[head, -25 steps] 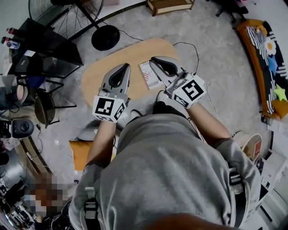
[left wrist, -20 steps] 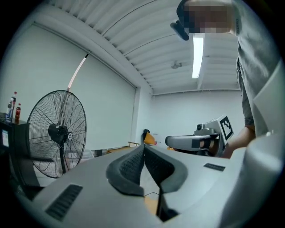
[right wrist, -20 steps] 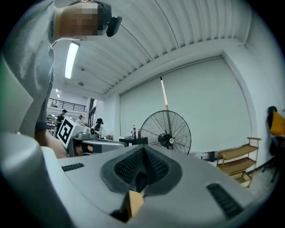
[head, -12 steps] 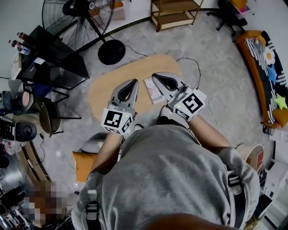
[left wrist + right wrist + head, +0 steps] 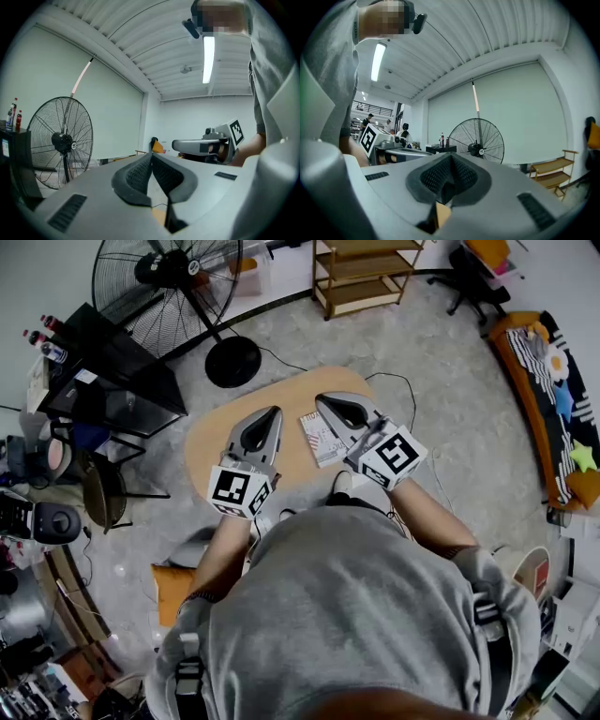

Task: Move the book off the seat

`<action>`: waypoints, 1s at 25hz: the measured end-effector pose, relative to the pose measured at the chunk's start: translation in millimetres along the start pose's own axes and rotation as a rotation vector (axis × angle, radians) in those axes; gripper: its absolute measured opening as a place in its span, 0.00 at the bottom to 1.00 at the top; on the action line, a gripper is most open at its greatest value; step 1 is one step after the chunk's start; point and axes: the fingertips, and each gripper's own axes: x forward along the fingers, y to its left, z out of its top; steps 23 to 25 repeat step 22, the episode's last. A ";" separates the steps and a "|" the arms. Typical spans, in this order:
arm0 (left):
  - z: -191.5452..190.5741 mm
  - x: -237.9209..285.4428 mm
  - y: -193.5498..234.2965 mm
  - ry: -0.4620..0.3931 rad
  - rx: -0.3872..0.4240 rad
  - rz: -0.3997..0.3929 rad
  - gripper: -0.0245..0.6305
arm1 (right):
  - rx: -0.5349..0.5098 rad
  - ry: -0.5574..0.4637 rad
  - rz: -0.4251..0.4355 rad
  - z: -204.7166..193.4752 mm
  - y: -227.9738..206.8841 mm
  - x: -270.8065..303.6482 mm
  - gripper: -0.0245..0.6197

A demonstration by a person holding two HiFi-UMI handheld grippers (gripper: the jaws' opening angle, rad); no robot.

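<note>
A thin book [image 5: 322, 438] with a red and white cover lies on the right part of the light wooden oval seat [image 5: 214, 444]. Both grippers hang side by side above the seat, pointing away from the person. My left gripper [image 5: 274, 412] is to the left of the book, shut and empty. My right gripper [image 5: 322, 399] overlaps the book's right edge from above, shut with nothing in it. In the left gripper view the pads [image 5: 140, 171] meet, and the right gripper [image 5: 201, 146] shows beyond. In the right gripper view the pads [image 5: 461, 174] also meet.
A large black floor fan [image 5: 170, 285] stands behind the seat at the left, next to a black table [image 5: 105, 354]. A wooden shelf [image 5: 363, 272] is at the back. A black cable [image 5: 401, 382] runs past the seat's right end. An orange bench [image 5: 551, 381] lines the right side.
The head view has tilted, so more of the fan and the shelf shows. Both grippers keep their places over the seat. The book lies where it was.
</note>
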 end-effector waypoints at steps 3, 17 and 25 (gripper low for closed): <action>2.3 -0.1 1.1 -0.005 0.007 0.003 0.07 | 0.000 0.000 -0.004 -0.1 -2.7 -1.8 0.05; 1.9 -3.5 -5.6 -0.004 0.026 0.016 0.07 | -0.012 0.003 0.003 0.5 0.6 -8.5 0.05; 0.8 -6.2 -11.7 0.000 0.064 0.020 0.07 | -0.009 0.008 -0.001 0.2 1.9 -11.6 0.05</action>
